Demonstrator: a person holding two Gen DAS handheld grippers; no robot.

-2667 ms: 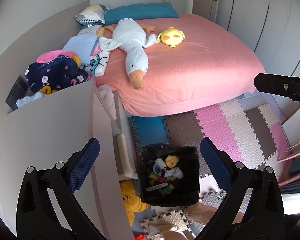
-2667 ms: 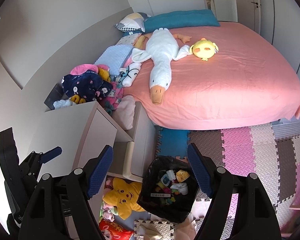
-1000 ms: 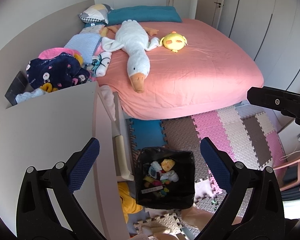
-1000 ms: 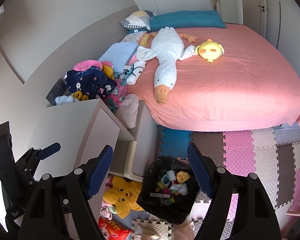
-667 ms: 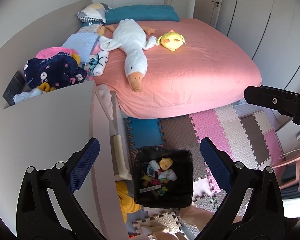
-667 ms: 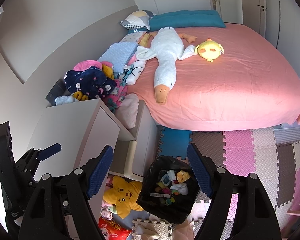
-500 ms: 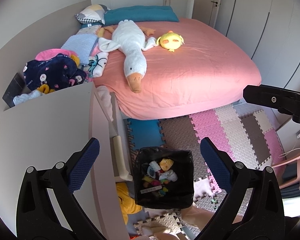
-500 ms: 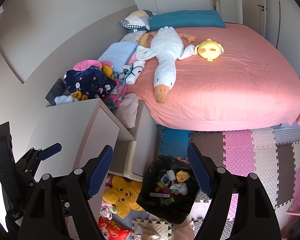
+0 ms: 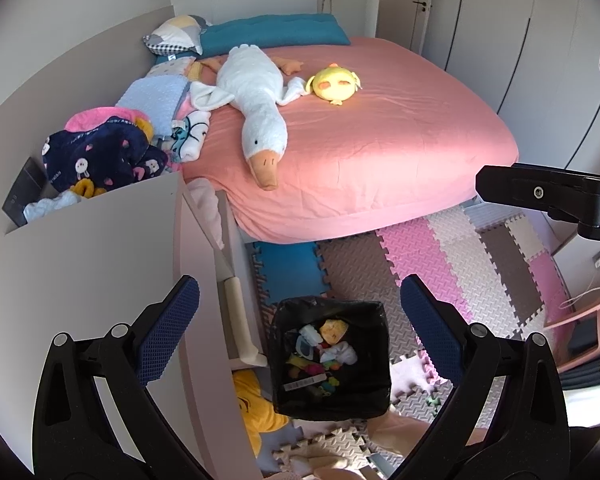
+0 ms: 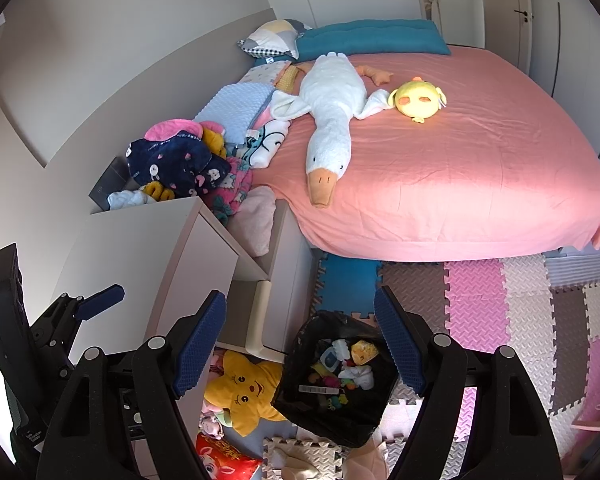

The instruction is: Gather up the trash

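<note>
A black-lined trash bin stands on the foam floor mat beside the white cabinet, holding several bits of colourful trash. It also shows in the right wrist view. My left gripper is open and empty, high above the bin. My right gripper is open and empty too, also well above the bin. The right gripper's side shows at the right edge of the left wrist view, and the left gripper at the lower left of the right wrist view.
A white cabinet stands left of the bin, with clothes piled behind it. A pink bed carries a white goose plush and a yellow chick plush. A yellow star plush lies on the puzzle mat.
Both grippers have stayed open and empty. The left wrist view has drifted slightly; the bin sits a little further left and lower in it. The right wrist view is almost unchanged.
</note>
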